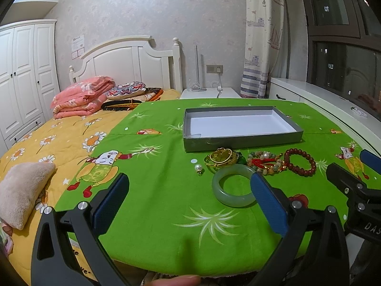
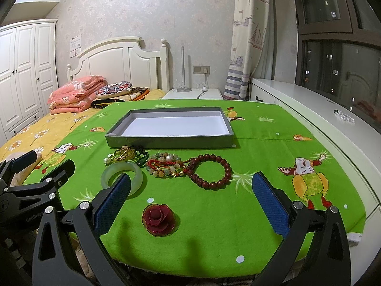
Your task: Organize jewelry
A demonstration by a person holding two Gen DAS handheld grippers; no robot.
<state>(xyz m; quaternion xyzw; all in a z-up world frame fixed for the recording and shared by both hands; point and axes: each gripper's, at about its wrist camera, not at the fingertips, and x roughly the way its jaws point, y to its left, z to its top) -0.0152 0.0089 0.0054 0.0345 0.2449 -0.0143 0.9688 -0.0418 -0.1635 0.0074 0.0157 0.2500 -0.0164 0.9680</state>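
both grippers, left (image 1: 190, 205) and right (image 2: 190, 202), are wide open and empty, with the green bangle (image 1: 234, 186) just in front of the left one, on the near side of the grey box (image 1: 240, 140).

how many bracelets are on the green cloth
3: a pale jade bangle nearest the left tool, a mixed-bead bracelet with red cord in the middle, and a dark red bead bracelet on the right. The gold pile may hide more.

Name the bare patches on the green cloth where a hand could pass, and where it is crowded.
Free: the cloth right of the dark red bead bracelet, and the strip left of the pearl. The grey box holds nothing. Crowded: the row before the box, jade bangle to bracelet, and around the red rose.
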